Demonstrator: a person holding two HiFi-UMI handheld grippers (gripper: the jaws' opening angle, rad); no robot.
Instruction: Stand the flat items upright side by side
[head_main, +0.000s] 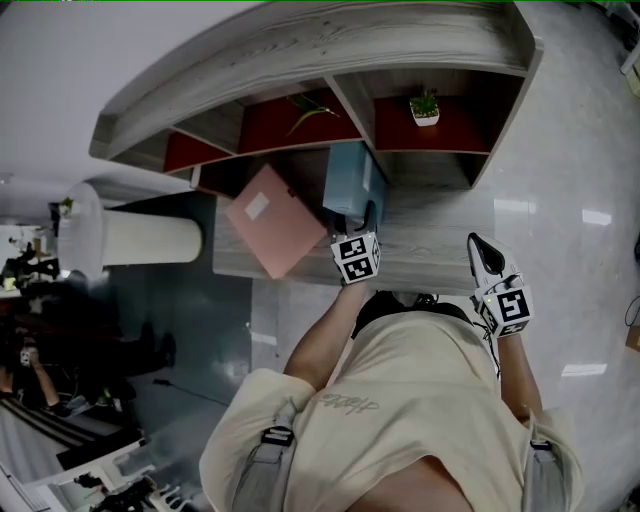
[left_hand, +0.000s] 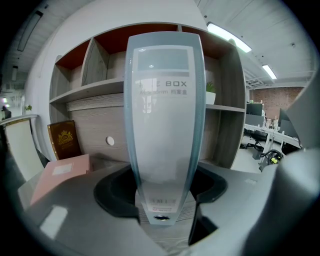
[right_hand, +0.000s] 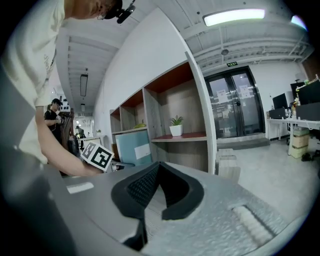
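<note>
Left hand-held gripper (head_main: 364, 222) clamps the upright blue file box (left_hand: 165, 125) with jaws wide — right hand-held gripper (right_hand: 159, 187) fully closed, empty.

Head camera looks down; both others face shelving (left_hand: 90, 90).

Right gripper (right_hand: 159, 172) is pointing along a shelf unit (right_hand: 182, 105), black pads meeting, nothing between them. 1 blue file box (right_hand: 134, 147) is standing upright at the unit's left. A forearm (right_hand: 60, 157) is reaching toward it, marker cube (right_hand: 98, 156) just beside it. 1 potted plant (right_hand: 175, 126) is sitting on a reddish shelf.
</note>
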